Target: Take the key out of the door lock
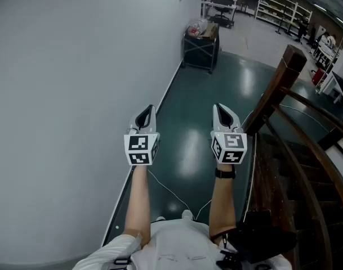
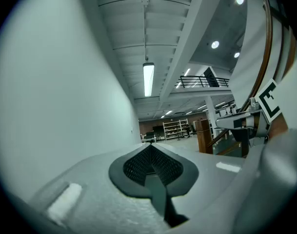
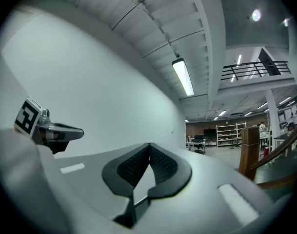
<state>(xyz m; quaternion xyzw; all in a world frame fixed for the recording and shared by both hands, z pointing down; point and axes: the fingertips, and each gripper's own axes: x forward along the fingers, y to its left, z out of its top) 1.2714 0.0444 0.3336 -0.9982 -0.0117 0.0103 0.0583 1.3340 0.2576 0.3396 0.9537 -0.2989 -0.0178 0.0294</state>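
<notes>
Key unseen; left tool [image 1: 149, 110], right tool [image 1: 218, 108] shut.

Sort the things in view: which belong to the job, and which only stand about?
Job: left gripper, shut and empty; right gripper, shut and empty. No key, lock or door shows.
Standing about: black cart; wooden stair post; white shelves.

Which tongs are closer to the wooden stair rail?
The right tongs, on the arm with the black wristband; the left tongs sit nearer the white wall.
</notes>
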